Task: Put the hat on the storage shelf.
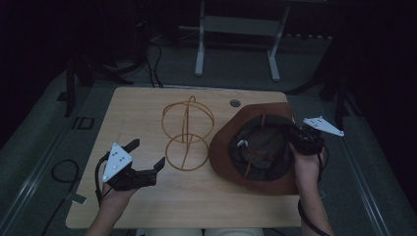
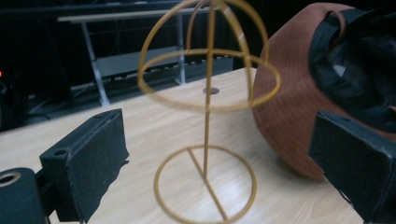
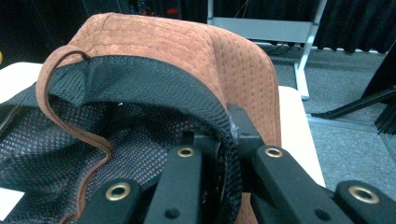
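Right gripper (image 1: 293,139) is pinching the brim of the brown hat (image 1: 255,147); in the right gripper view its 2 jaws are pressed together on the brim edge, 1 on the black mesh lining (image 3: 140,126), 1 on the suede outside; hat (image 3: 187,51) is tilted opening-up, crown toward the bench, over the right half of the bench (image 1: 147,105), reaching from near its far edge down toward the near edge — whether the crown touches the wood I cannot tell; a thin brown cord (image 3: 60,107) loops over the lining, and a small white label (image 1: 241,143) shows inside. Left gripper (image 1: 147,156) sits near the near-left corner of the bench, jaws spread wide, nothing between them; in the left gripper view the 2 black pads (image 2: 88,158) stand well apart, framing the stand. Gold wire hat stand (image 1: 188,132) is upright at the bench centre — round base ring flat on the wood, 1 thin stem, domed cage on top; just left of the hat, not clearly touching it; in the left gripper view the stand (image 2: 205,140) is in front, the hat (image 2: 299,116) to its right. A small round grommet hole (image 1: 235,103) sits by the far edge.
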`<action>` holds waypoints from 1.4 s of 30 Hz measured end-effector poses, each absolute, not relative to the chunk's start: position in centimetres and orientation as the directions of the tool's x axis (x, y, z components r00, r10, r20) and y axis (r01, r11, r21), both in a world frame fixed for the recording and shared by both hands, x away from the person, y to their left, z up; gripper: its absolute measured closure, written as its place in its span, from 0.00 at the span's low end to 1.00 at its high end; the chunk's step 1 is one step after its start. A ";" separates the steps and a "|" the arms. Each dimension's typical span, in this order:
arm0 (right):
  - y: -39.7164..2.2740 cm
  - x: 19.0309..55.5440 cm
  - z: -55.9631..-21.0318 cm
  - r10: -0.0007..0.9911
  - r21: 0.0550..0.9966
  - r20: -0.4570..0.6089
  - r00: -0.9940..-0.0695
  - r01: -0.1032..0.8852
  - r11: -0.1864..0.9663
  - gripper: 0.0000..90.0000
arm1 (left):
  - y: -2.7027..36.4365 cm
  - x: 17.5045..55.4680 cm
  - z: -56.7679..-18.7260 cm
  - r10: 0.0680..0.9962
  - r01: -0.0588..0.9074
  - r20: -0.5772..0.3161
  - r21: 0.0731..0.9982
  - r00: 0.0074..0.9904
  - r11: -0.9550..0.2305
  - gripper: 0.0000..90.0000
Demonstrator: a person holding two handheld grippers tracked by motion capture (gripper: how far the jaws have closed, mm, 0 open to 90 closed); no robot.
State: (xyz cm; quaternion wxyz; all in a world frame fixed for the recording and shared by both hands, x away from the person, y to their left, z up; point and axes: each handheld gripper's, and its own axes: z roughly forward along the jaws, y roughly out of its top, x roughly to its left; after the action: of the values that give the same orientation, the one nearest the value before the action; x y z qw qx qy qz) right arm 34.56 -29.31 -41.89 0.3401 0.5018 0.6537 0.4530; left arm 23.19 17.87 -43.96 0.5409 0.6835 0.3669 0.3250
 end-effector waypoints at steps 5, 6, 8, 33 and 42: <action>-29.4 34.2 -41.7 0.964 0.936 0.006 -0.267 0.340 0.088 0.94 | 15.8 24.8 -42.0 0.826 0.127 0.074 0.977 0.559 -0.174 0.07; -29.4 34.2 -41.7 0.964 0.936 0.006 -0.267 0.340 0.088 0.94 | 15.6 25.0 -41.9 0.821 0.124 0.076 0.977 0.566 -0.176 0.07; -29.5 34.1 -41.7 0.963 0.937 0.005 -0.270 0.339 0.091 0.94 | 14.7 25.7 -41.5 0.814 0.120 0.083 0.976 0.575 -0.184 0.07; -29.7 33.0 -40.9 0.958 0.944 -0.010 -0.286 0.314 0.103 0.94 | 1.2 29.9 -39.1 0.644 0.070 0.120 0.963 0.756 -0.262 0.17; -29.5 32.2 -41.0 0.953 0.945 -0.011 -0.302 0.308 0.108 0.94 | -2.4 31.0 -40.3 0.614 0.066 0.145 0.949 0.776 -0.309 0.17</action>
State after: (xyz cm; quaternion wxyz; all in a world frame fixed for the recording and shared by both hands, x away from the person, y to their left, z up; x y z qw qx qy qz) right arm 32.16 -29.55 -40.95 0.3464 0.4785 0.6587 0.4659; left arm 31.02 -2.43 -40.26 0.5448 0.7689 0.2210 0.2512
